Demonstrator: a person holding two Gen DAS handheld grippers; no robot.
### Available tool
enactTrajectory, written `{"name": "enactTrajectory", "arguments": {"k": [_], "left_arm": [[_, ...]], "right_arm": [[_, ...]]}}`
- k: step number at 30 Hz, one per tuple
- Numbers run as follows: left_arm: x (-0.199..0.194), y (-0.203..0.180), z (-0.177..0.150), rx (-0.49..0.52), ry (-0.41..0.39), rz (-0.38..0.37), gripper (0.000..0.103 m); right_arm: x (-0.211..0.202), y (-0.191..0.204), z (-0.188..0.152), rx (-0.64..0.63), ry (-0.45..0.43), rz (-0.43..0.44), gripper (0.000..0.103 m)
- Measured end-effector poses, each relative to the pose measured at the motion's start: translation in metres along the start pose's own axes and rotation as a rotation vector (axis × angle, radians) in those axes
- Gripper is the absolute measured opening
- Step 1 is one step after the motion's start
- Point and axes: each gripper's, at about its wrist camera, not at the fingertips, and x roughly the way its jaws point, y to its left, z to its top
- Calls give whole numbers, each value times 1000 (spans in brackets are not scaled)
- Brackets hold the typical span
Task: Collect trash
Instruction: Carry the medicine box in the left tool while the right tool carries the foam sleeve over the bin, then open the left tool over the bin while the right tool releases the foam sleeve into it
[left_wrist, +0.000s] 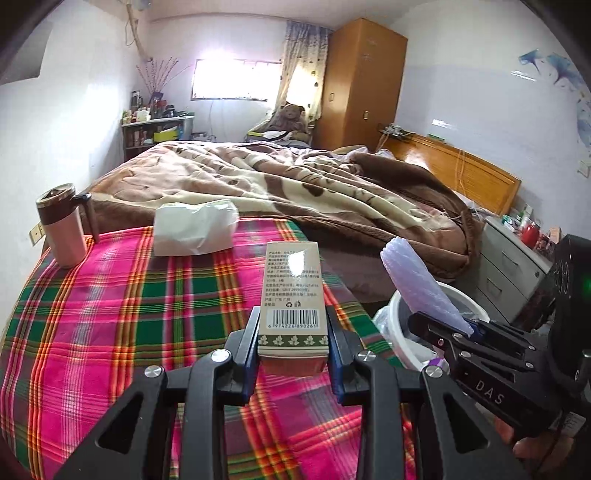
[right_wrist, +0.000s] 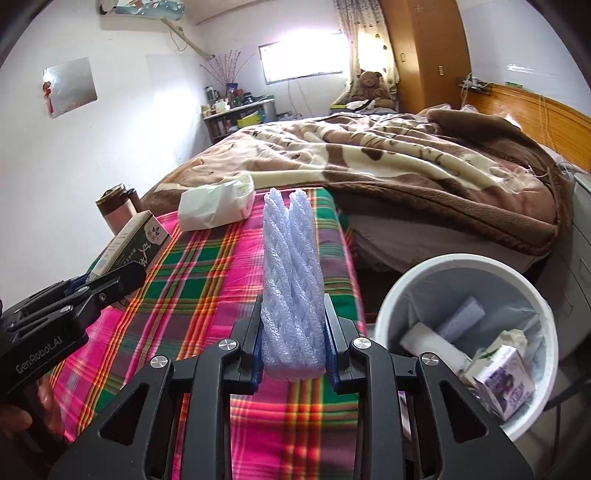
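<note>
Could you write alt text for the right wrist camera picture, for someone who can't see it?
The right hand-held gripper clamps a pale blue foam net sleeve above a plaid tablecloth. A white trash bin holding cartons sits at lower right; the left hand-held gripper grips a small box at left.

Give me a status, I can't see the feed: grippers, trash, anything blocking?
Left gripper shut on carton. Right gripper shut on foam sleeve. Bin at right, partly filled, mouth open. Tissue pack and mug on table, not in the way.
</note>
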Motion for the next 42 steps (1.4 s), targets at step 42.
{"name": "enactTrajectory", "arguments": {"k": [42], "left_arm": [[73,-185,-25,198,160,-234,32]], "right_arm": [[-30,-149,-35,206,72,-251,28]]}}
